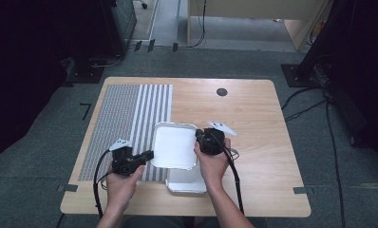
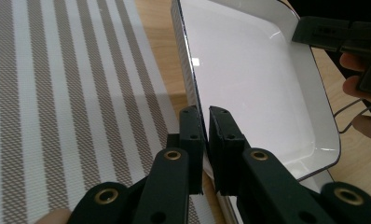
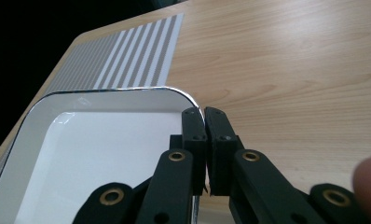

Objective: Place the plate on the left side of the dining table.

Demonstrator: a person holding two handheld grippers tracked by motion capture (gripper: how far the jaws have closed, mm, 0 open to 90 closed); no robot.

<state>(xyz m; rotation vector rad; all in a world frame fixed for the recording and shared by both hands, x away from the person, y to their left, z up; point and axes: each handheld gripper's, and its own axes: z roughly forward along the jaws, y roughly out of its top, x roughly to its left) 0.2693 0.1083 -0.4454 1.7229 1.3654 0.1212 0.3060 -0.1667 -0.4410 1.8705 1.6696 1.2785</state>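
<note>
White tray (image 1: 174,145) sits mid-bench, held from both sides; it looks lifted and tilted over a second white tray (image 1: 187,180) lying flat on the bench (image 1: 253,123) just under its near edge, partly covered by it. Left claw (image 1: 150,155) clenched on the tray's left rim; in the left gripper view the two black jaws of the left claw (image 2: 206,135) pinch the thin rim wall between them, the white tray (image 2: 258,79) running away to upper right with a dark edge line round it. Right claw (image 1: 197,140) clenched on the tray's right rim near the far corner; in the right gripper view the jaws of the right claw (image 3: 205,135) close on the rim of the white tray (image 3: 95,154), tray interior spreading to the lower left, bare wood to the right. Striped placemat (image 1: 130,123) covers the left part of the bench, fine stripes at left, wider stripes at right; the tray's left edge overlaps its right edge; same placemat (image 2: 58,102) sits left of the tray in the left gripper view. Left hand (image 1: 122,183) and right hand (image 1: 214,164) come in from the bottom, cables trailing from each gripper; small dark round grommet (image 1: 221,92) in the bench top near the far edge, well apart from the tray.
</note>
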